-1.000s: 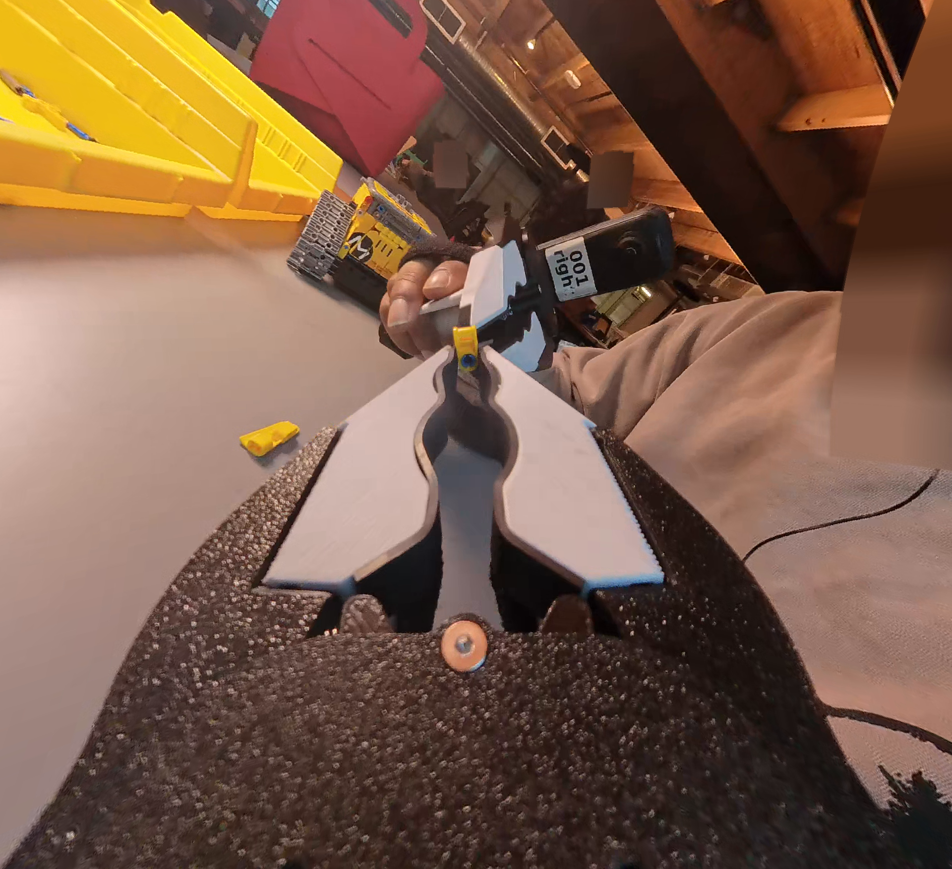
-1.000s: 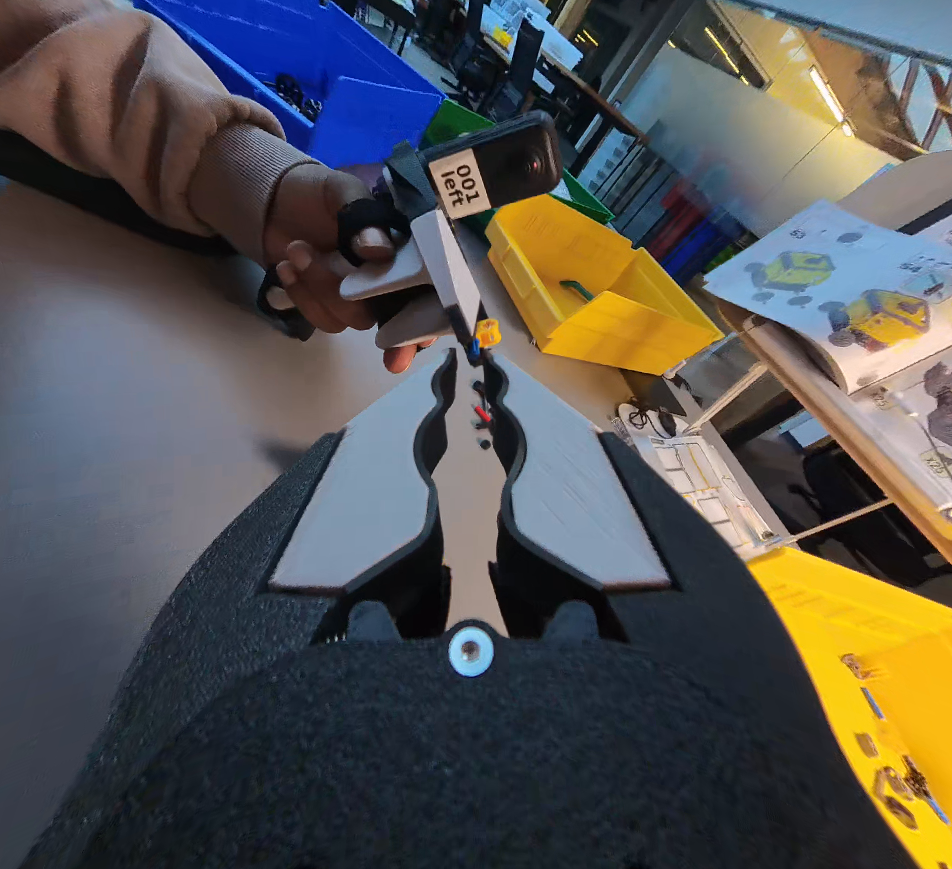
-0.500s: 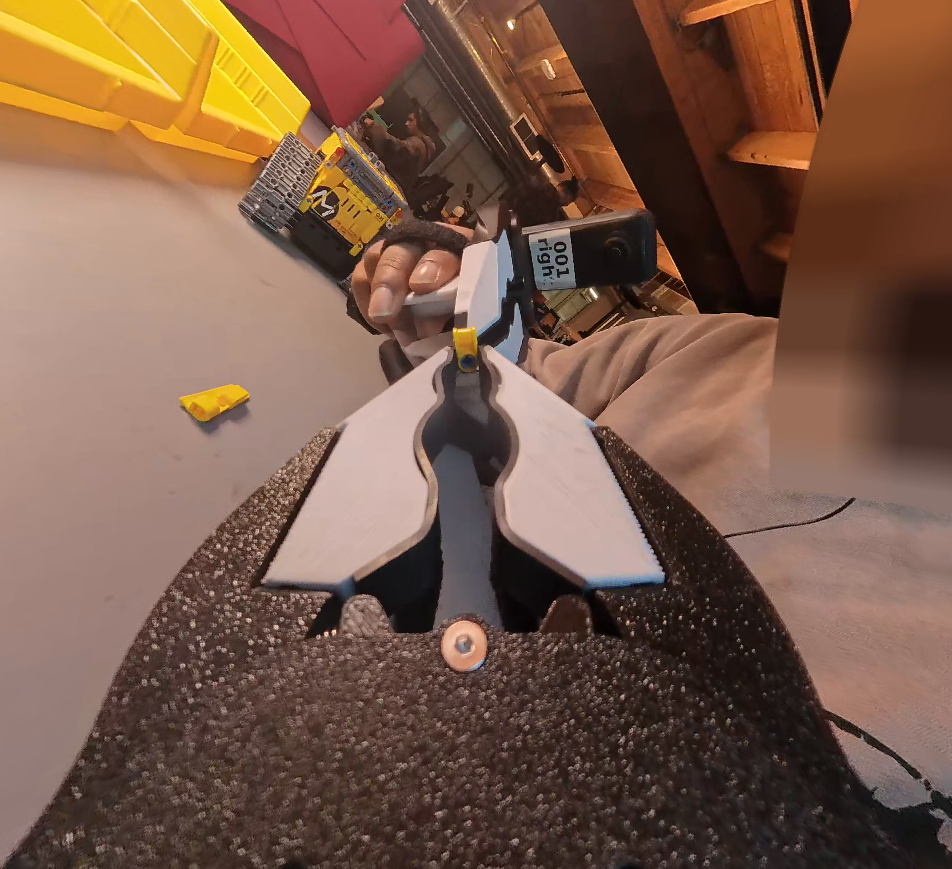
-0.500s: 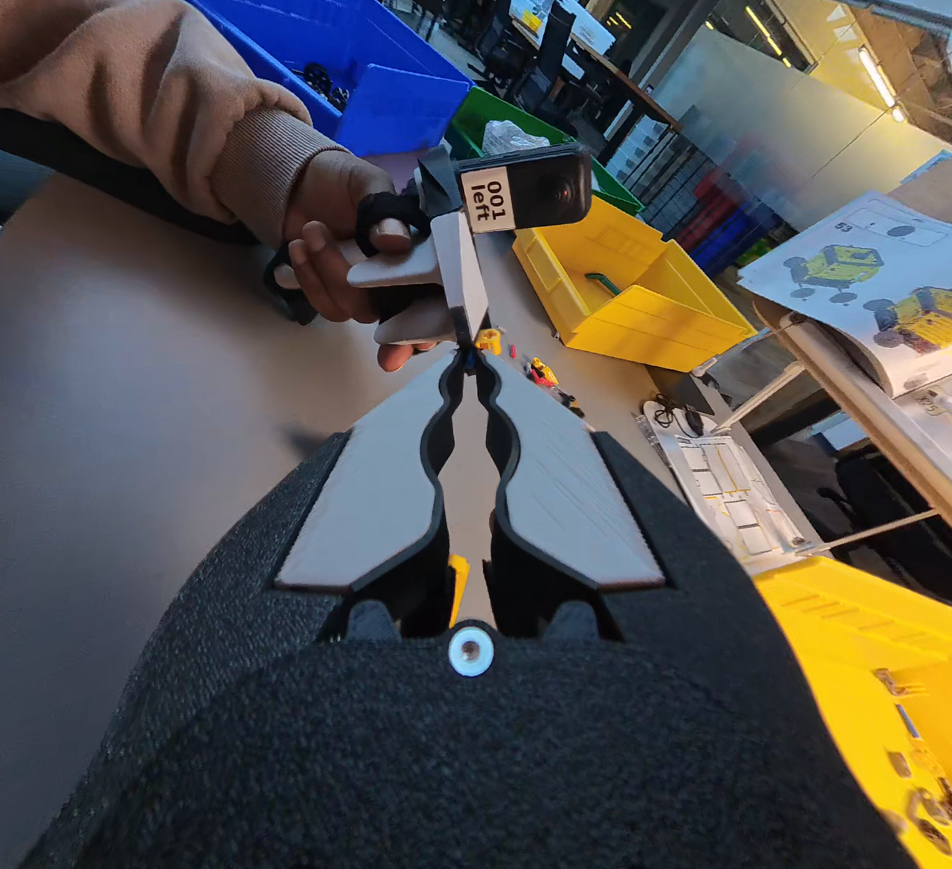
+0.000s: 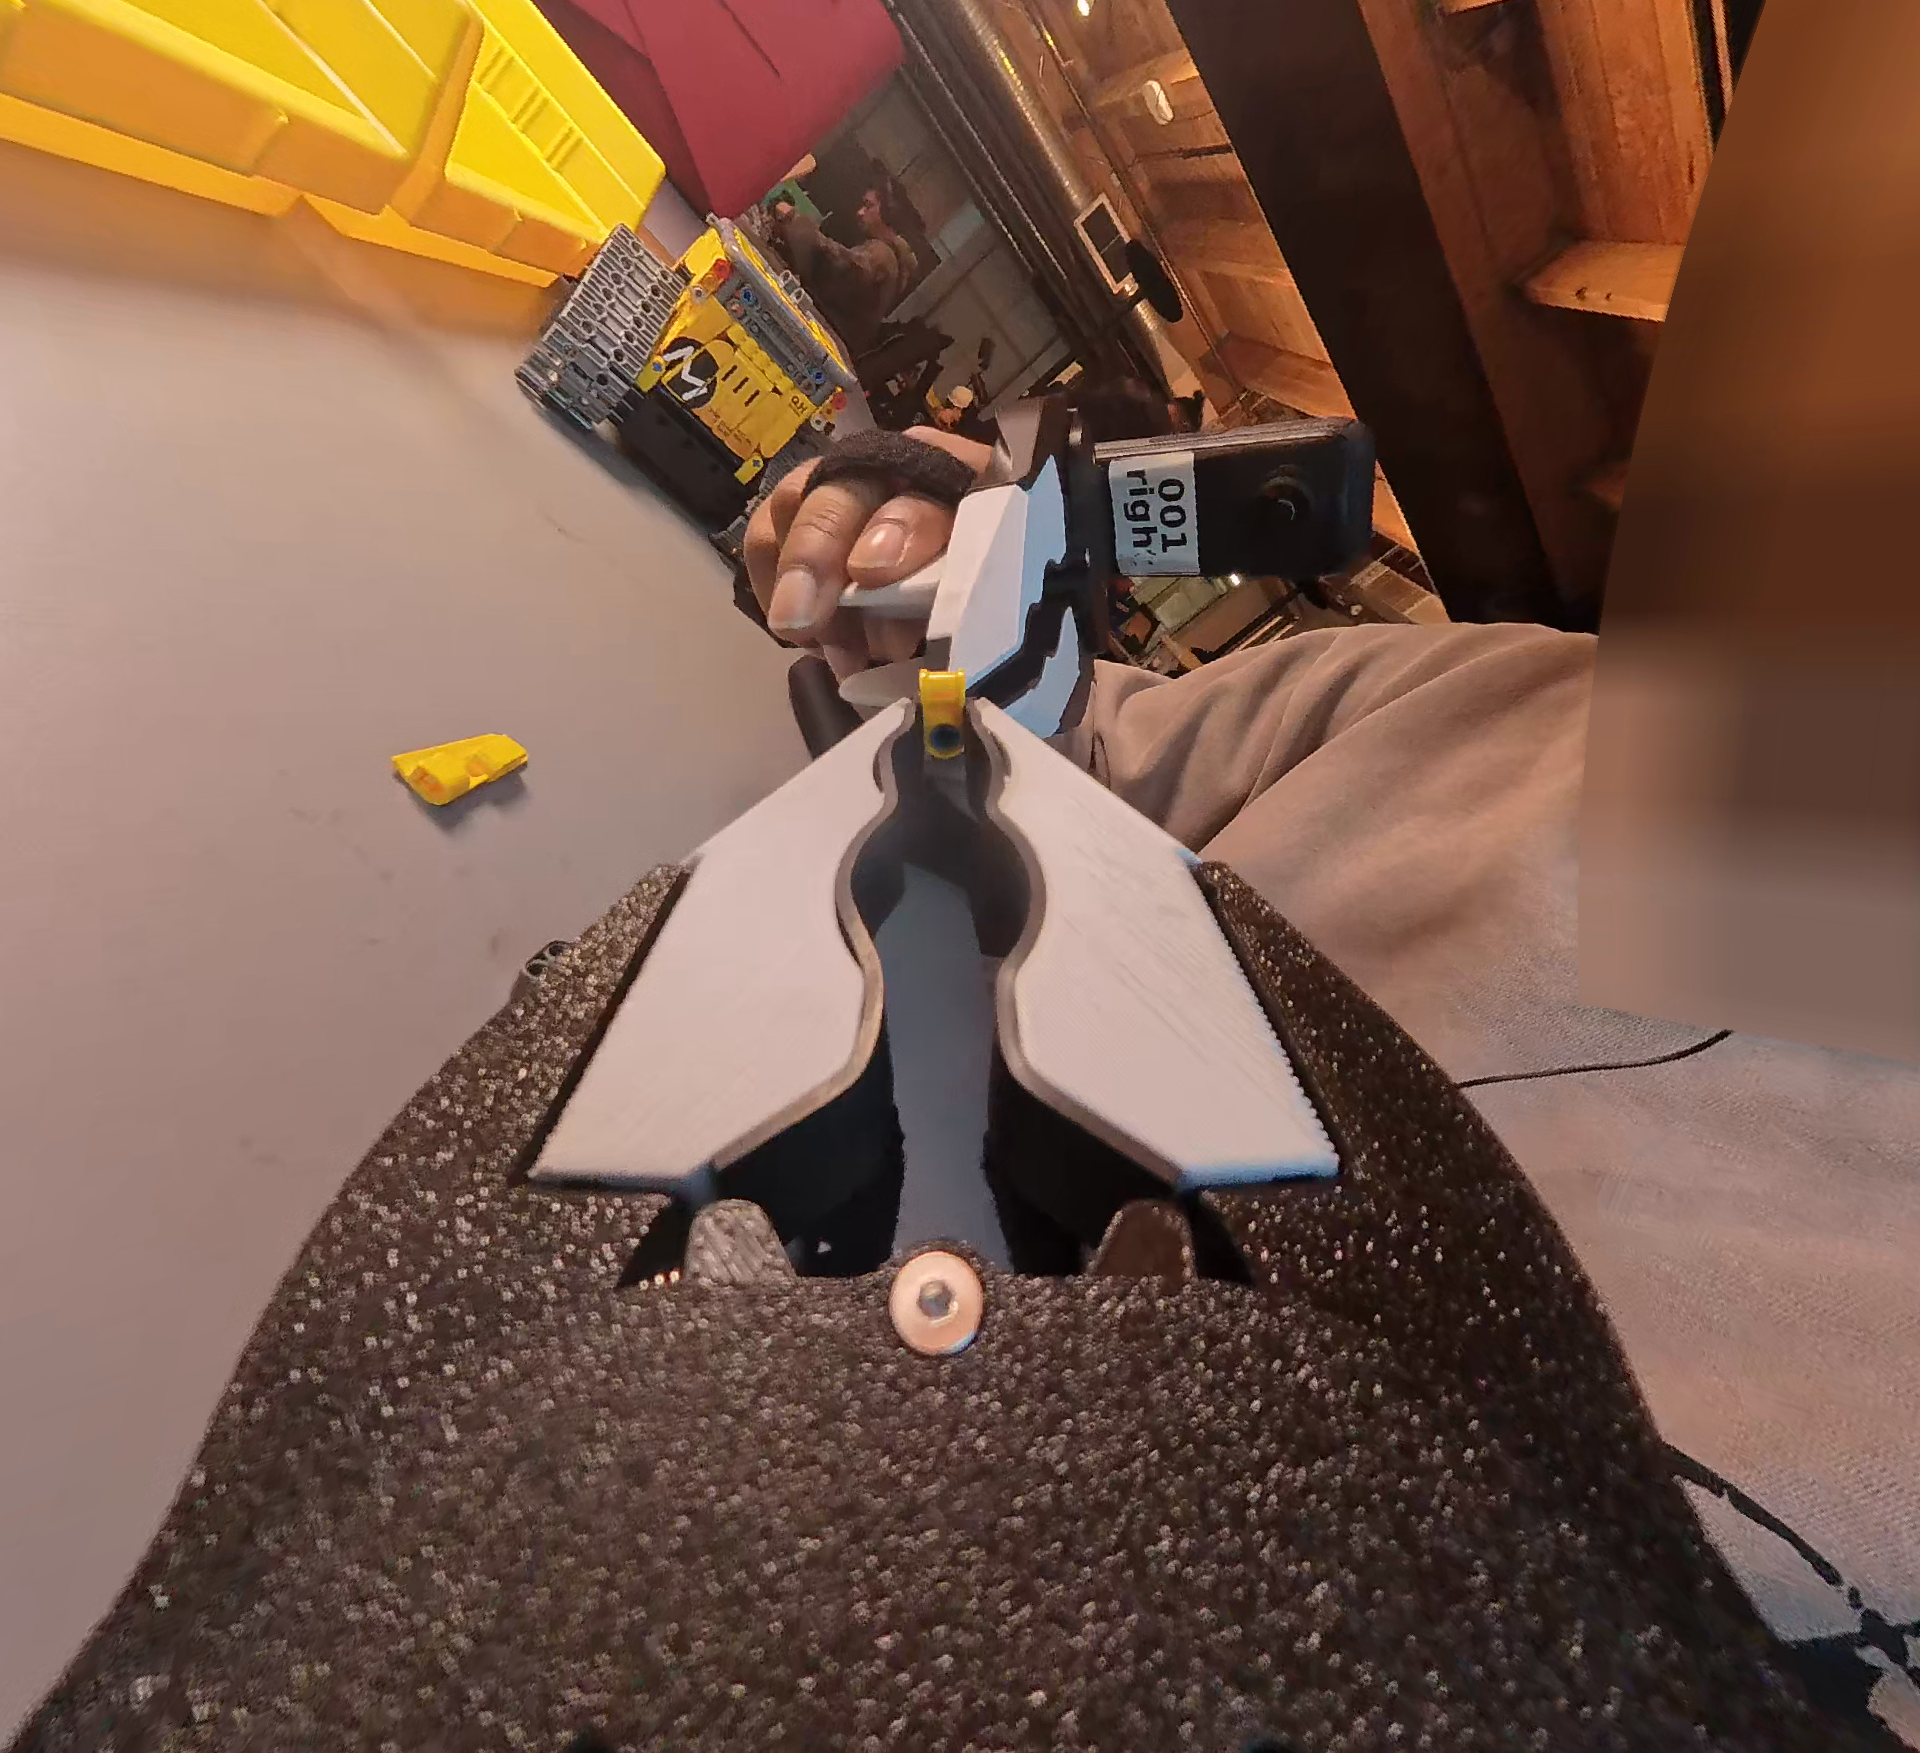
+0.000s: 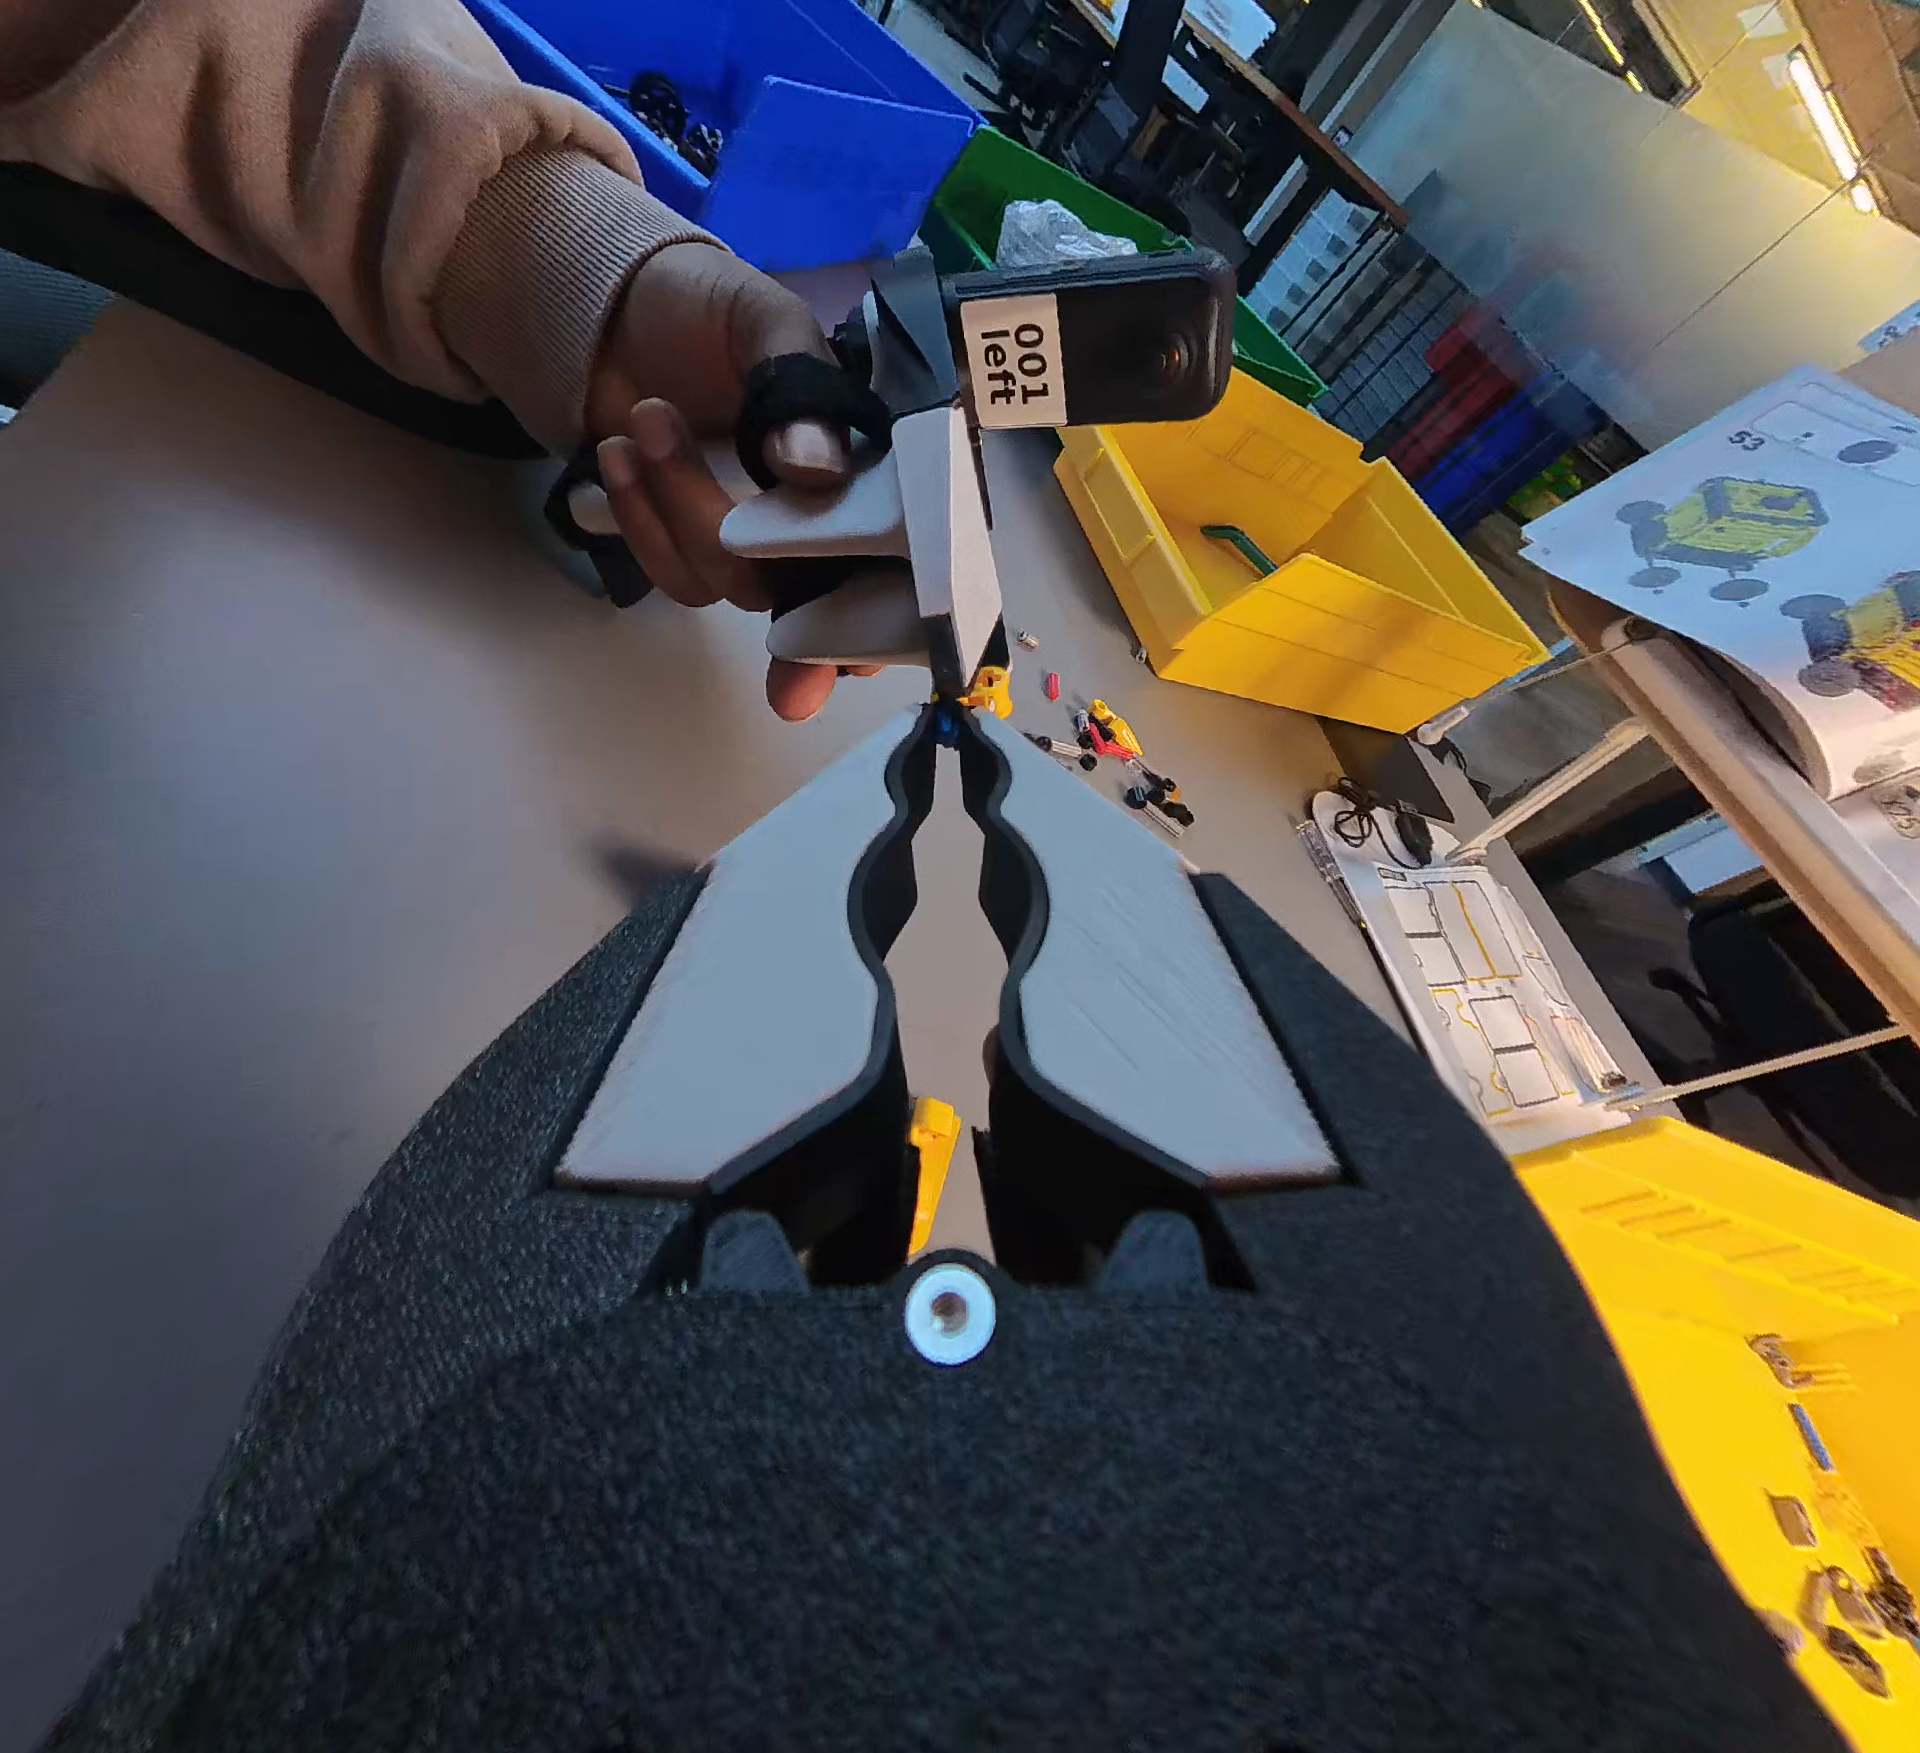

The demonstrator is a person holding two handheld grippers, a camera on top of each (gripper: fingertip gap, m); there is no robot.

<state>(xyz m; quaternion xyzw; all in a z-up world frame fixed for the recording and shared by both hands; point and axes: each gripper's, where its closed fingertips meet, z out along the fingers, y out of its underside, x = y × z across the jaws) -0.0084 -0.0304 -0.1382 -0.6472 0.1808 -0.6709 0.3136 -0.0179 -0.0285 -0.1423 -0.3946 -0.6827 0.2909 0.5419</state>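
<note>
While the left gripper (image 5: 943,724) pinches a small yellow piece (image 5: 942,704) at frame centre, the right gripper (image 6: 945,729), clamping a blue pin (image 6: 945,724), should meet it squarely.

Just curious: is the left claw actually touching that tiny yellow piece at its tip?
Touching. The left wrist view shows the left claw with both fingertips closed against the small yellow piece.
</note>
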